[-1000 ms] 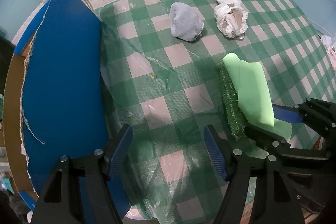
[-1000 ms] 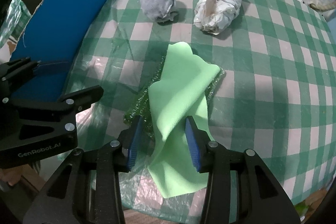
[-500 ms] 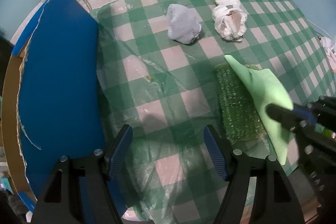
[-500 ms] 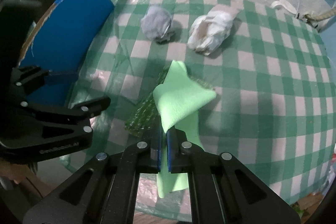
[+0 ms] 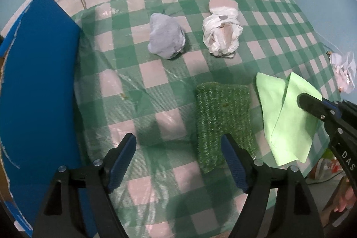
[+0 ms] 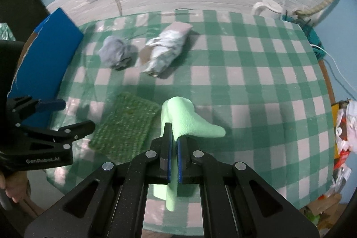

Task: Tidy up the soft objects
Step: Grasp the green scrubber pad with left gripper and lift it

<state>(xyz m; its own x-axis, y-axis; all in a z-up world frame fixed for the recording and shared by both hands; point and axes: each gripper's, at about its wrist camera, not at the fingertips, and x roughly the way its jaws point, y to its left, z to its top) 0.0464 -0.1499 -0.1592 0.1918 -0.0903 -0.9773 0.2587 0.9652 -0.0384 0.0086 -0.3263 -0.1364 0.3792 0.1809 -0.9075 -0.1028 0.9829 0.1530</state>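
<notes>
Pinching the limp light-green cloth (image 6: 191,121) in my right gripper (image 6: 173,145), I'm judging it drapes loosely, while my left gripper (image 5: 178,162) is opening, empty.

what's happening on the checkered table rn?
A person holding a gripper in each hand is sorting soft items. The right gripper is shut on the light green cloth, held clear of the green scrubby pad, which lies flat on the tablecloth. The left gripper hovers open and empty near the pad. A grey bundle and a white bundle sit untouched further back.
</notes>
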